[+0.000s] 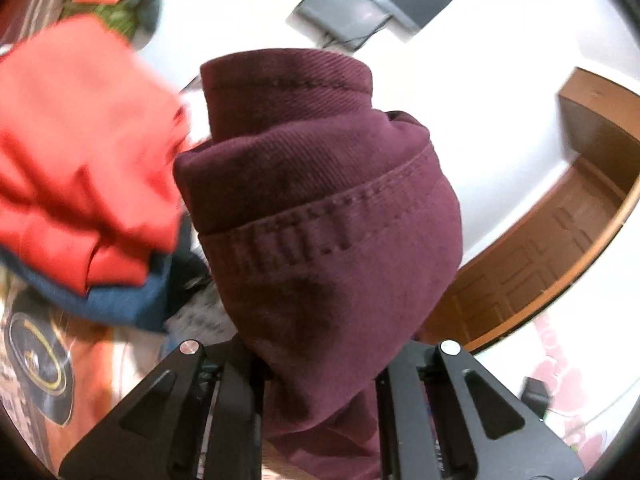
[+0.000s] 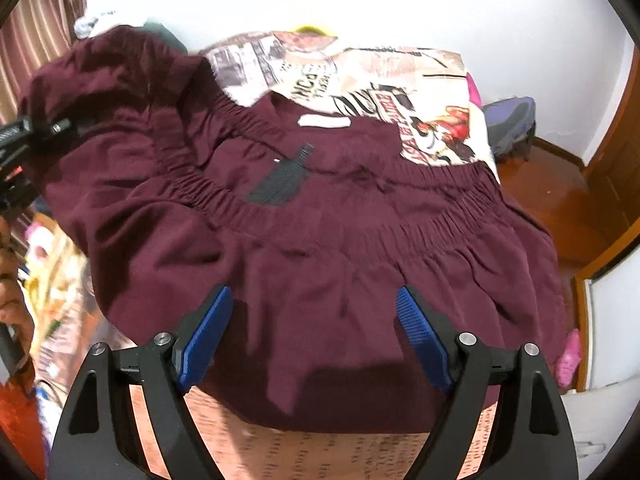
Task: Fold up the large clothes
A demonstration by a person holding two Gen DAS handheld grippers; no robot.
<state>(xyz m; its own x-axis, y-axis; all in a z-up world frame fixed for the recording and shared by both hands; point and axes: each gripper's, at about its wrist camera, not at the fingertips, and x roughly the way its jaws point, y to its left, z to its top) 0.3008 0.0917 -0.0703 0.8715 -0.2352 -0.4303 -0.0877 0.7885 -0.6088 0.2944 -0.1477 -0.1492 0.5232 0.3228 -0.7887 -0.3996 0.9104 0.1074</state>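
maroon trousers (image 2: 320, 240) lie waistband leftward-rightward; left gripper (image 1: 320, 376) clamps their hem, right gripper (image 2: 316, 336) gapes.

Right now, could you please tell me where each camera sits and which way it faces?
Left wrist: on the left gripper, facing slightly downward toward wall and door; maroon trousers bunched between its closed fingers fill the view.
Right wrist: on the right gripper, angled down over the trousers spread on the printed bedsheet; open blue pads; a hand at left.
Shared: the trousers.
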